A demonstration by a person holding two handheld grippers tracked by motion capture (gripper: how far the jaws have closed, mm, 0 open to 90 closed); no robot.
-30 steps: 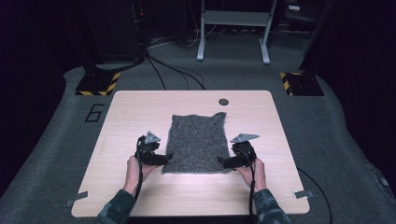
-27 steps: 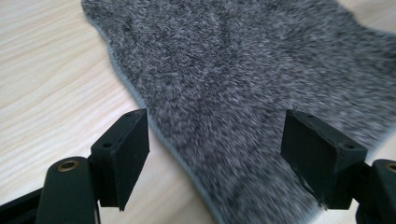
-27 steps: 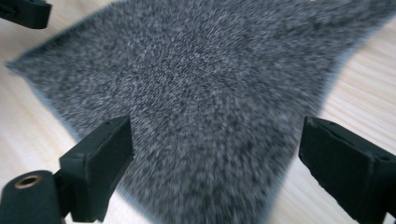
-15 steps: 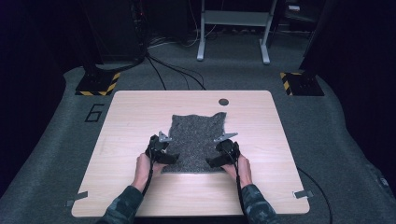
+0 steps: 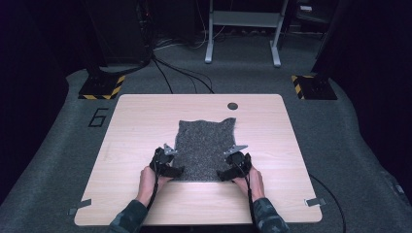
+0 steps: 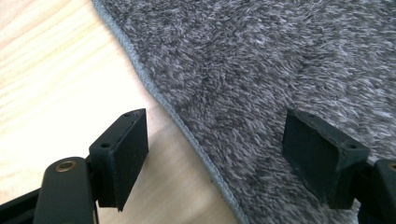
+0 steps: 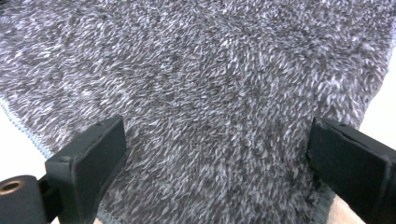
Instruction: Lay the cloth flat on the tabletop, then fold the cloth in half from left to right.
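Left gripper (image 5: pixel 176 170) gapes wide, straddling the near-left hemmed edge of the grey fleece cloth (image 5: pixel 204 148), gripping nothing. That cloth lies flat mid-table (image 5: pixel 145 121), long axis running away from the person. Right gripper (image 5: pixel 224 174), jaws just opened wide, straddles the near-right corner, empty.

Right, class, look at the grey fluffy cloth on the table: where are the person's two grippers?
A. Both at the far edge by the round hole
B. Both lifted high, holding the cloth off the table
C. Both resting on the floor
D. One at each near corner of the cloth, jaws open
D: the left gripper and right gripper sit at the near corners of the flat grey cloth, jaws apart over its edges.
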